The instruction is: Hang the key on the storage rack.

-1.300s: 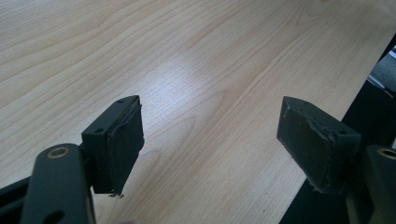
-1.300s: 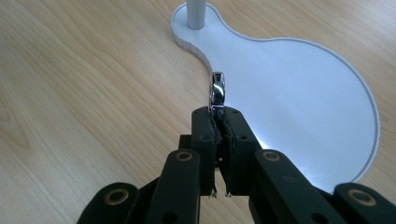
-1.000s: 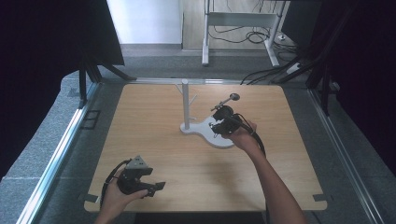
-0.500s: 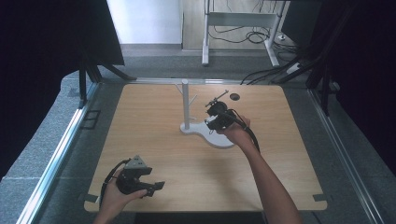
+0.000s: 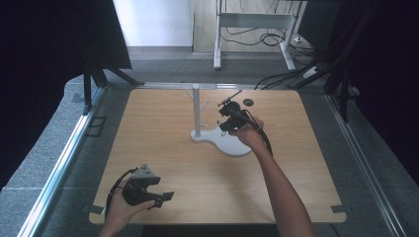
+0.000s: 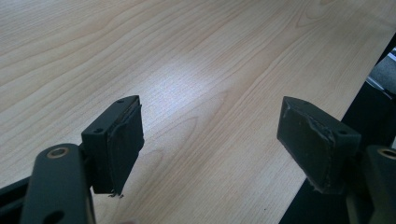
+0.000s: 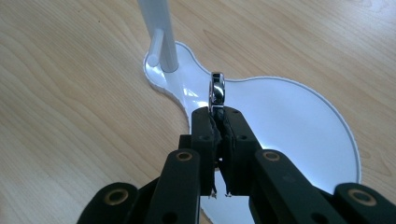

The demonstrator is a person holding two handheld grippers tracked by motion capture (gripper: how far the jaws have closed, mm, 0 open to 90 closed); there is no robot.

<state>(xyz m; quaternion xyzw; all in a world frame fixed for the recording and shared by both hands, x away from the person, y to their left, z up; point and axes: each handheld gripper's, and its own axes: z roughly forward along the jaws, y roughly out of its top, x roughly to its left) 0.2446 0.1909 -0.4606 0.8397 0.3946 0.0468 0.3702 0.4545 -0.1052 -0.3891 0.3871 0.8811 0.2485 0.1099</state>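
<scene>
A white stand with an upright post [image 5: 196,111] and short side pegs rises from a flat white base [image 5: 230,143] at mid-table. My right gripper [image 5: 228,117] hovers over that base, just right of the post. In the right gripper view its jaws [image 7: 215,114] are shut on a small silver ring [image 7: 214,91], held on edge and sticking up past the fingertips, with the post [image 7: 161,37] and one peg beyond it. My left gripper [image 5: 165,197] rests at the near left of the table, open, with bare wood between its pads [image 6: 210,140].
A small black disc [image 5: 248,102] lies on the wooden table [image 5: 163,143] behind the right gripper. The left gripper sits close to the table's near edge [image 6: 322,135]. Metal rails run along both sides of the table, and a dark curtain surrounds it.
The right gripper has carried the ring leftward and a little farther back, closer to the post. The left gripper has stayed where it was.
</scene>
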